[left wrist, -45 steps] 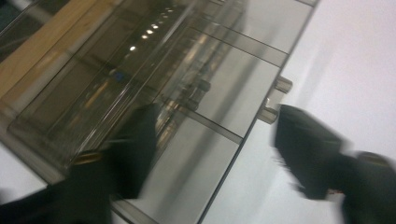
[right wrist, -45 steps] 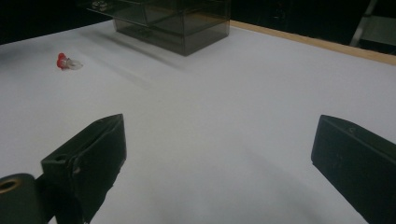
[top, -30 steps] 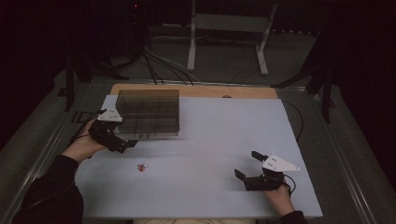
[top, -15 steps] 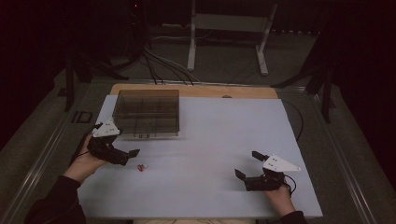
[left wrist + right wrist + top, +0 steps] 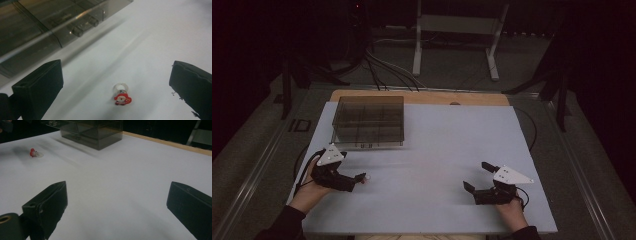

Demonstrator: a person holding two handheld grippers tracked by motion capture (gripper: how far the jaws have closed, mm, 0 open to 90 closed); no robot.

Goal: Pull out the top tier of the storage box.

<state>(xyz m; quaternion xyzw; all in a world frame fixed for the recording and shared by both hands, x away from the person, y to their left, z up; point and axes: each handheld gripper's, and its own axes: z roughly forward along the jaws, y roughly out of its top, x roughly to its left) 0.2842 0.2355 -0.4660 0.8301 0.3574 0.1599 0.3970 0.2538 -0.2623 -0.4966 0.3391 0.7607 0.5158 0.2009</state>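
Note:
A small ring with a red Santa figure on a clear band [image 5: 122,96] lies on the white table top [image 5: 442,145], also visible as the ring [image 5: 367,177] and the ring [image 5: 35,153]. My left gripper [image 5: 357,180] is open at the near left. The ring rests on the table between its jaws, just ahead of them, touching neither; the left gripper [image 5: 117,72] frames it. My right gripper [image 5: 476,175] stands open at the near right with nothing between its fingers. The right gripper [image 5: 120,192] looks over bare table.
A smoky transparent compartment box [image 5: 368,121] stands at the far left of the table, just beyond the left gripper, also seen as the box [image 5: 50,22] and the box [image 5: 92,132]. A wooden edge [image 5: 452,97] runs along the far side. Cables and a metal stand [image 5: 457,30] lie behind on the floor.
My left gripper has moved from beside the box toward the near edge and now has the ring between its open jaws. The right gripper has stayed put.

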